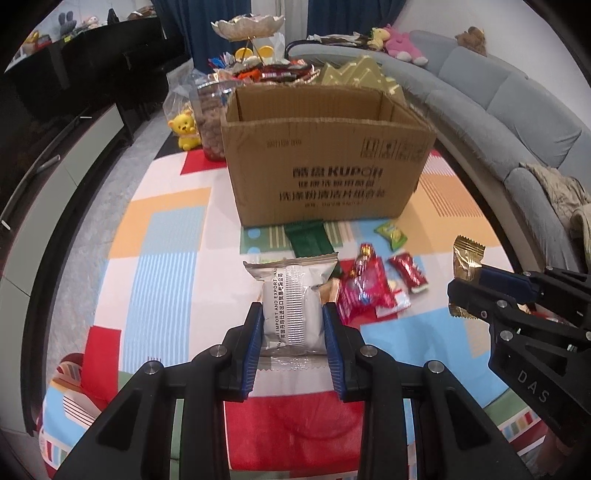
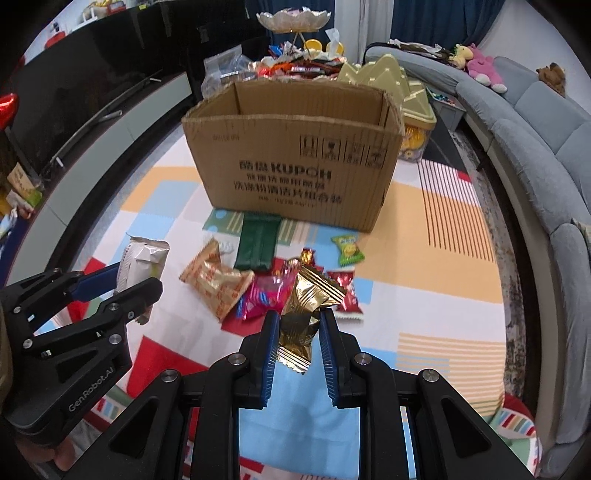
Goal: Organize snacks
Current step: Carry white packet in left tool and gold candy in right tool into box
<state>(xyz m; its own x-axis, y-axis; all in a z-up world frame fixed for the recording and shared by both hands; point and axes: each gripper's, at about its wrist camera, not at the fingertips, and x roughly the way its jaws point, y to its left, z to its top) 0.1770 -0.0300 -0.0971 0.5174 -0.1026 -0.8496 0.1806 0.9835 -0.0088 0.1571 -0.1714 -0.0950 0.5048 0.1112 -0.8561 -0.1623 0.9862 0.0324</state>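
Note:
My left gripper [image 1: 293, 314] is shut on a silver snack packet [image 1: 291, 299], held above the mat; it also shows in the right wrist view [image 2: 142, 260]. My right gripper [image 2: 298, 318] is shut on a gold snack packet [image 2: 306, 306], seen in the left wrist view too [image 1: 466, 266]. An open cardboard box [image 1: 325, 162] stands ahead on the mat [image 2: 424, 288]. Loose snacks lie in front of it: a dark green packet [image 2: 258, 242], an orange-gold packet [image 2: 218, 282], pink and red packets [image 2: 266, 295], a small green packet [image 2: 347, 251].
A grey sofa [image 1: 498, 110] curves along the right. A dark TV cabinet [image 1: 55, 129] runs along the left. Behind the box are a jar of nuts [image 1: 208, 114], a yellow bear toy [image 1: 183, 129], a gold tin [image 2: 399, 88] and a tiered snack stand [image 2: 295, 22].

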